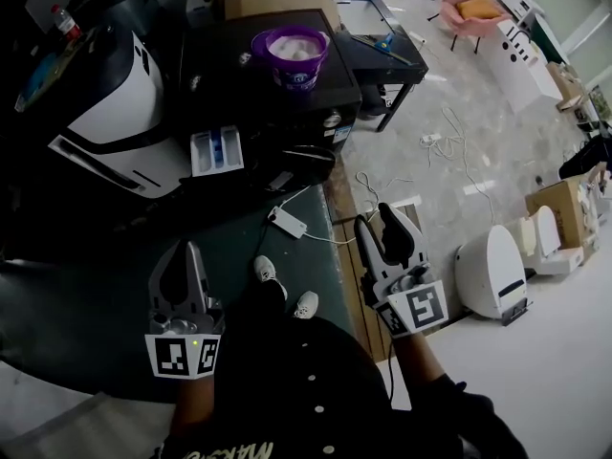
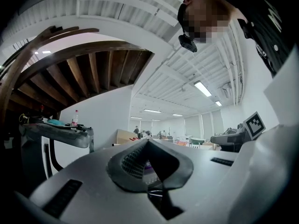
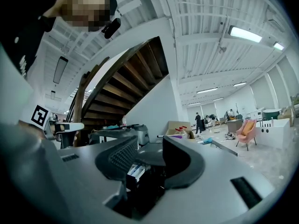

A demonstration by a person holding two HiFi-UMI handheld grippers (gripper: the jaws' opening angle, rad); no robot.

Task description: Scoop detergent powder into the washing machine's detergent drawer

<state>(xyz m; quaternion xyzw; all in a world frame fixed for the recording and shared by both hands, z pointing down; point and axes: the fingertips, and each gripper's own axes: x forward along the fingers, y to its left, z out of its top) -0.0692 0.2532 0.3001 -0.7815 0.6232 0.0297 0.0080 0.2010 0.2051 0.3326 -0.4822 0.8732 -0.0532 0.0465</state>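
Nearest, at the bottom of the head view, two hand-held grippers are pointed level, well short of the work. The left gripper (image 1: pixel 184 256) is closed, its jaw tips meeting with nothing between them. The right gripper (image 1: pixel 375 220) is held open and empty. Through its gap, in the right gripper view, the drawer (image 3: pixel 135 168) is framed. Between the two grippers, the person's shoes (image 1: pixel 269 270) are seen on dark flooring.

Further on, a black washing machine (image 1: pixel 287 113) is seen, with the drawer (image 1: pixel 216 151) pulled out at its front left. The drawer's white and blue compartments are exposed. On top of the machine, behind the drawer, a purple tub (image 1: pixel 292 54) is stood uncovered, with pale powder showing inside. No scoop can be made out.

The task is judged to be at the approach stage, as nothing has been picked up yet. For the next move, the grippers would need to be carried forward and raised to the tub, and a scoop found and gripped before powder is brought down to the drawer.
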